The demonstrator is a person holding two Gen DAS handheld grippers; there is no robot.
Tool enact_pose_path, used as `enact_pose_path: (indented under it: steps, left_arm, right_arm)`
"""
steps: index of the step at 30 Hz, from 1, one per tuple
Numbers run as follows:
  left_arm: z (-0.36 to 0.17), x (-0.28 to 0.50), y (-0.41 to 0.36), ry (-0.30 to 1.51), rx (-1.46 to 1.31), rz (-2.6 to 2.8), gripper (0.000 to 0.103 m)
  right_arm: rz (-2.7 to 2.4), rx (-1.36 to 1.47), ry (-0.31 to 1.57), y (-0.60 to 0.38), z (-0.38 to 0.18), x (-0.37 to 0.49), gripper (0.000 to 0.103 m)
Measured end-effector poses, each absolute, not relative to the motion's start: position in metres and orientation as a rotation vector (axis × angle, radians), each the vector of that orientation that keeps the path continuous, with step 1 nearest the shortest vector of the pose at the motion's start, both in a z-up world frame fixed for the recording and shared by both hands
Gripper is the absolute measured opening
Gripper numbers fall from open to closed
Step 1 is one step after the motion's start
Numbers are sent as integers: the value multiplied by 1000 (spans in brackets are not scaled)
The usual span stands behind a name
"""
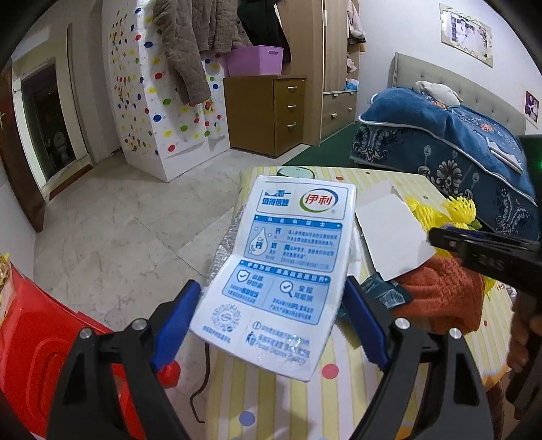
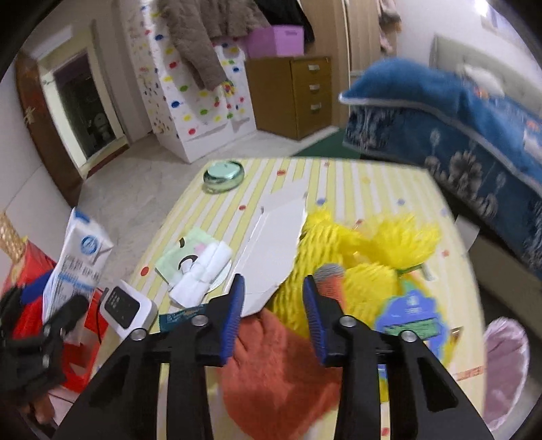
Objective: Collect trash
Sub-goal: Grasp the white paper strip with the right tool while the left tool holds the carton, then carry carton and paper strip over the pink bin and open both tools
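Left wrist view: my left gripper [image 1: 271, 321] is clamped wide across a flattened white milk carton [image 1: 284, 267] with blue print and a red-and-green logo, lifted over the striped table [image 1: 271, 406]. Right wrist view: my right gripper [image 2: 272, 314] stands part open with nothing pinched, above an orange cloth [image 2: 281, 372], beside white card [image 2: 274, 250] and yellow foam netting [image 2: 366, 270]; the carton [image 2: 76, 260] shows at far left, off the table's edge.

A pale marble-tile floor [image 1: 128, 216] runs to a white cupboard [image 1: 159, 101] dotted with coloured spots, a brown coat [image 1: 184, 44] hanging over it. Right of it stands a wooden drawer chest [image 1: 267, 111] with a pink bin [image 1: 254, 59] on top, then a tall wardrobe [image 1: 335, 67]. A bed [image 1: 450, 142] under a blue blanket fills the right, before a white wall [image 1: 399, 30]. A dark doorway [image 1: 44, 122] opens far left.
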State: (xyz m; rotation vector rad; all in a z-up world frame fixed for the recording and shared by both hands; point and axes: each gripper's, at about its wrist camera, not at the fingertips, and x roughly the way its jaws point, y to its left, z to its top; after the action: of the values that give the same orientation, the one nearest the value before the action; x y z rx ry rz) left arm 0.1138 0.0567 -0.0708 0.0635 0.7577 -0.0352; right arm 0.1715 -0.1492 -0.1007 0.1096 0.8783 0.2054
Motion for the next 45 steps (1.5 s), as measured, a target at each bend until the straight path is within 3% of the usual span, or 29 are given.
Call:
enact_pose_path:
  steps: [9,12,17,22,27,45]
  left_arm:
    - [-79,115,59,775,46,-47,82]
    - [-79,116,59,775,47,-42,82]
    - [-76,113,57,776,49,-30,82]
    - [-61,108,51,746,56,-29,82]
    - [-45,98,31,706,72,-64,82]
    - [-41,71,-111,692,165,-334,82]
  right_arm:
    - [187,125,950,-142,-120,187,31]
    - [179,112,954,-139,-121,191,16]
    - [243,155,874,-141,-100,185,1]
    - [257,153,682,-152,-49,159,0]
    - [251,153,625,-177,-21,125,0]
    - [4,142,621,-285,-33,9,0]
